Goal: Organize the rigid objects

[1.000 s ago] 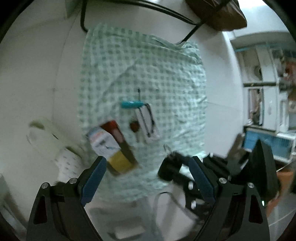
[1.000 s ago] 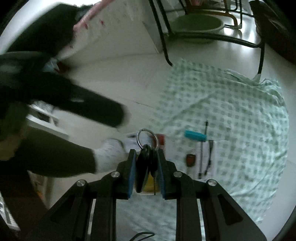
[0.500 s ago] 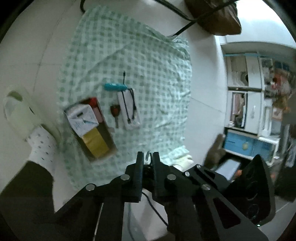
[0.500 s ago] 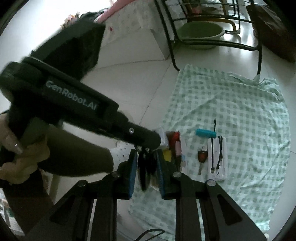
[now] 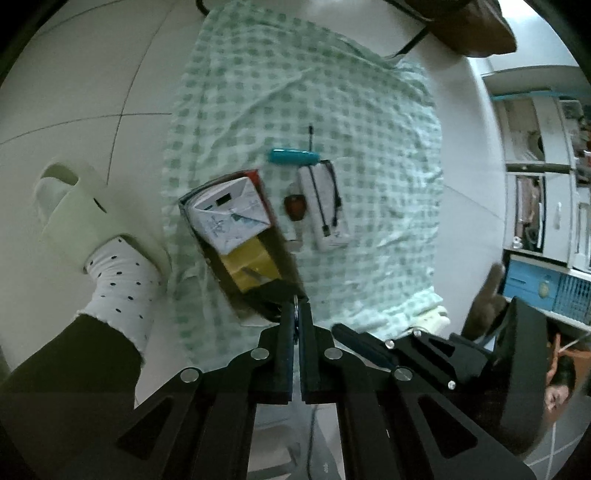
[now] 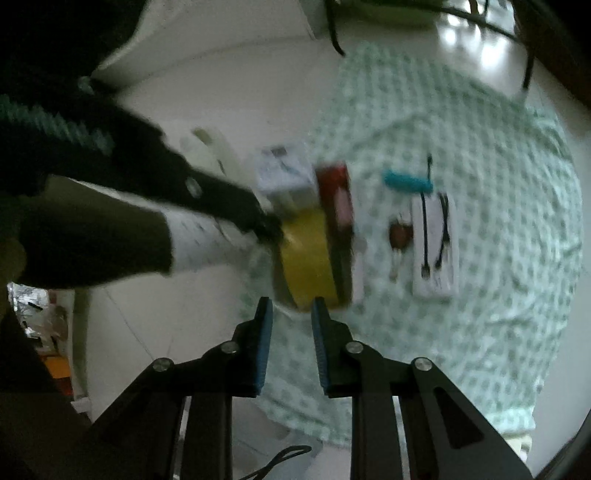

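White floor tiles [image 5: 92,74] are lying under a green checked cloth [image 5: 295,74], and we are looking steeply down on both.

Nearest to us, our left gripper [image 5: 295,310] is pinching shut on a thin metal ring [image 5: 295,303]. What is hanging from it is showing only as a dark lump, too murky to name, and it is hovering over the near end of an open box [image 5: 213,258]. Our right gripper [image 6: 291,306] is holding its jaws slightly apart with nothing between them, just short of the same box.

We are judging the tidying as partly done. The box is already holding a white packet [image 5: 229,214] and a yellow pack [image 5: 251,266], and the ringed item is looking about to join them. Three things are waiting loose on the cloth just beyond the box: a reddish key [image 5: 295,207], a white card [image 5: 325,210] with a black cable on it, and a teal tool [image 5: 291,157] lying crosswise past them.

Room is getting tight, since the two packs are covering most of the box floor. Our two grippers are also crowding the same end.

Beside the cloth's left edge, a foot in a dotted sock [image 5: 122,273] and pale slipper [image 5: 70,210] is resting close to the box. Farther off, a brown bag [image 5: 472,26] is sitting past the cloth's far edge, and shelves [image 5: 535,166] are standing to the right.
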Tool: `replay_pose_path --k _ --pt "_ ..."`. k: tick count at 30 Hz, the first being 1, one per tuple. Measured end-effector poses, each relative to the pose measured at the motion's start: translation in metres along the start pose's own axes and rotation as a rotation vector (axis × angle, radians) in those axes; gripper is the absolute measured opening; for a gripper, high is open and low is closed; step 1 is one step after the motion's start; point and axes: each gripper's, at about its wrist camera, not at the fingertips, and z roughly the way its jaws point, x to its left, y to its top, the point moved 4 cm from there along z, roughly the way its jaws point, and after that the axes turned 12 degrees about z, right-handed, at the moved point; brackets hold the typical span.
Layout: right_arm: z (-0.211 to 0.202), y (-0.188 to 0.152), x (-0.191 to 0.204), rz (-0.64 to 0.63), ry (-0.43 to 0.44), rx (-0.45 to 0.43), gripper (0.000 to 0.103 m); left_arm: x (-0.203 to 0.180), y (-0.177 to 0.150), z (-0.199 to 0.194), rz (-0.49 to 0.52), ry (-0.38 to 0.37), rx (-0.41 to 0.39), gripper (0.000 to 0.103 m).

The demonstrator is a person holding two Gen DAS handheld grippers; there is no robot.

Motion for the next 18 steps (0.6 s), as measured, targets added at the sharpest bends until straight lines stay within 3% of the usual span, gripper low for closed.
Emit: replay_pose_path --k 4,8,12,18 --pt "0.011 -0.015 -0.012 0.027 -0.028 0.055 0.025 0.000 0.002 0.010 -0.016 -0.011 0.013 0.000" --pt "0.019 -0.027 -0.024 0.051 -0.041 0.089 0.037 -0.013 0.007 0.021 0.004 -0.025 0.020 0.000" --pt "0.019 -0.035 -0.035 0.097 -0.036 0.098 0.041 -0.020 0.012 0.034 0.035 0.018 0.037 0.000" --pt "0.010 -0.045 -0.055 0.149 -0.038 0.077 0.043 -0.017 0.018 0.061 -0.013 0.079 0.078 0.000"
